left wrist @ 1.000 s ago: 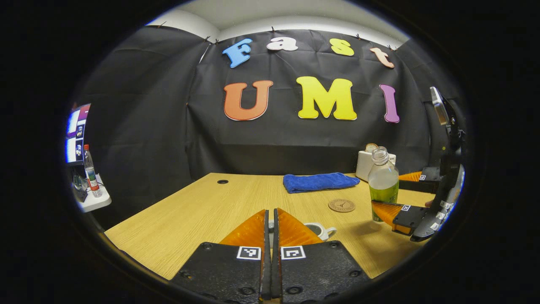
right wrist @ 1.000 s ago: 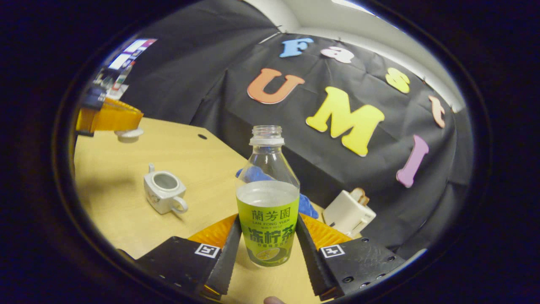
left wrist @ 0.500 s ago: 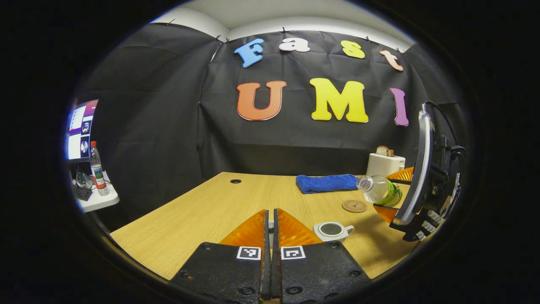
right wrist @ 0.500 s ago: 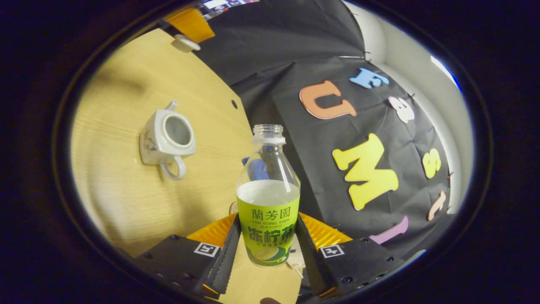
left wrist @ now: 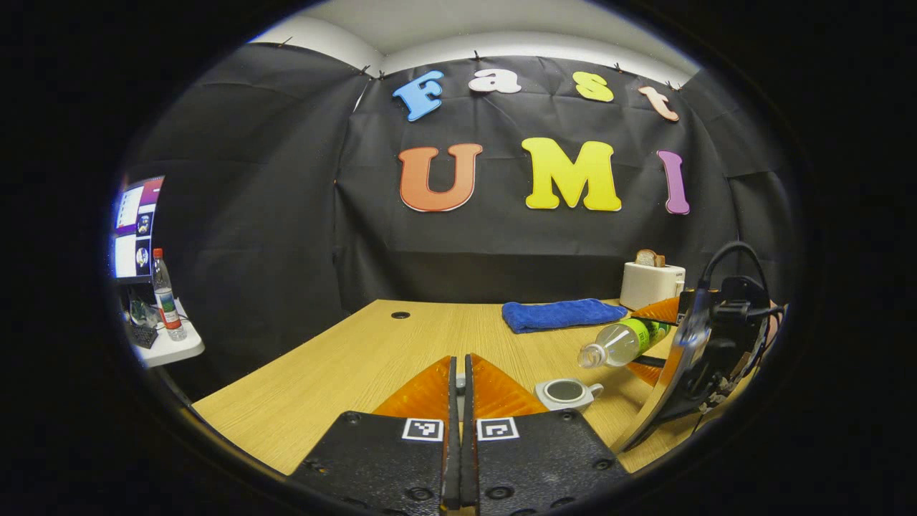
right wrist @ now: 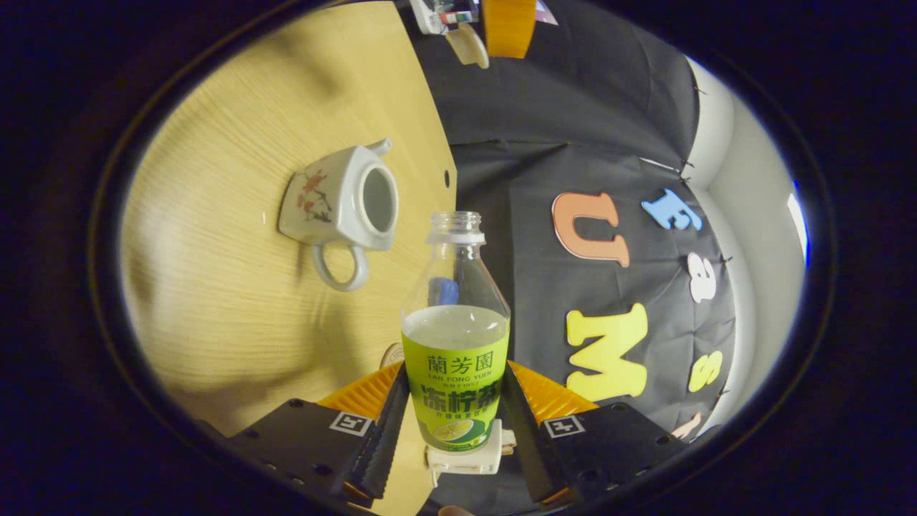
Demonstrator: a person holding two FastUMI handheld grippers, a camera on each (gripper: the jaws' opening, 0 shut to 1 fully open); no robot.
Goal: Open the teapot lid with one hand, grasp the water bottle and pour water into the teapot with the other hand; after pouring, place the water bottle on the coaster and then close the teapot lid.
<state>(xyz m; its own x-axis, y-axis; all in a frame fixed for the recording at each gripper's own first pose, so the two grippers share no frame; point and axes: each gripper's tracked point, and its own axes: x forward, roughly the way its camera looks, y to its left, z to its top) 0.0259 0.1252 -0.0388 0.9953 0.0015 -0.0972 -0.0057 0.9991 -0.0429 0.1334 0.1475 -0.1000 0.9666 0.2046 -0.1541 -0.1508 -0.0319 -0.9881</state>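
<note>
Water bottle [right wrist: 455,344] mouth beside teapot [right wrist: 344,201] rim.

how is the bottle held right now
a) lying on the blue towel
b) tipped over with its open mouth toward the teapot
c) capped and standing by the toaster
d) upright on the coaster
b: in the left gripper view the bottle lies tilted in the right hand-held gripper, its uncapped mouth just above the open teapot.

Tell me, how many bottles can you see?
2. One water bottle is tipped over the teapot, clamped in the right gripper. Another, red-capped bottle stands on the small white side table at far left.
</note>
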